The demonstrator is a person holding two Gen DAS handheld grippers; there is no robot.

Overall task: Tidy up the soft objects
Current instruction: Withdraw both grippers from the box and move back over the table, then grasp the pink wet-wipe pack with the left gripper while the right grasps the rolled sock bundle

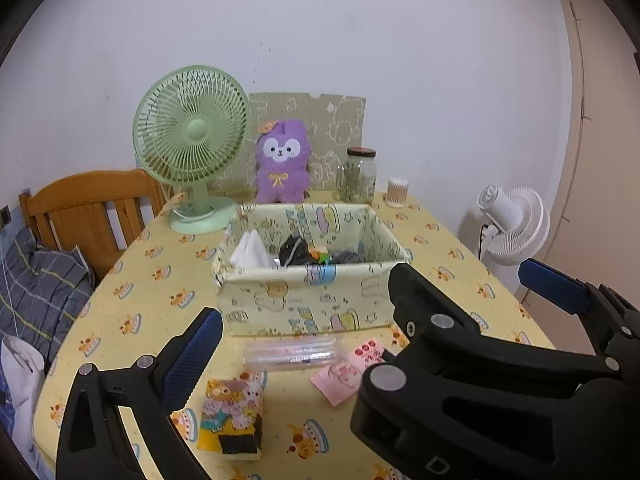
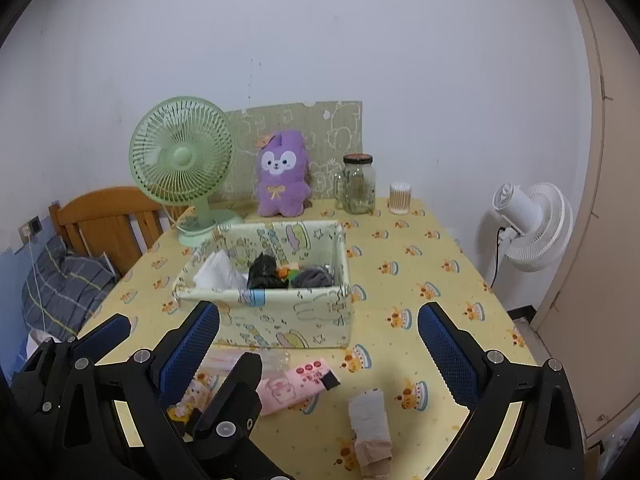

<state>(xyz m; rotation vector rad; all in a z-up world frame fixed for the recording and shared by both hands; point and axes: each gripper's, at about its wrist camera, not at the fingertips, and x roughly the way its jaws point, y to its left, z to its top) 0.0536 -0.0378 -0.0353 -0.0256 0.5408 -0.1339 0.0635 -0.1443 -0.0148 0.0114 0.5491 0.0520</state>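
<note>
Fabric storage box (image 2: 280, 316) in pale yellow print sits mid-table, already holding a white cloth (image 2: 218, 274), a black bundle (image 2: 262, 272) and a grey one (image 2: 314, 278), so the sorting looks partly done. Outside it, near the front edge, lie a beige folded sock (image 2: 370, 428), a pink packet (image 2: 296, 386) and a cartoon-print pouch (image 1: 232, 416). Both the left gripper (image 1: 304, 320) and the right gripper (image 2: 318, 344) hover with fingers spread wide, holding nothing. Judging by this, several pieces remain to go in
</note>
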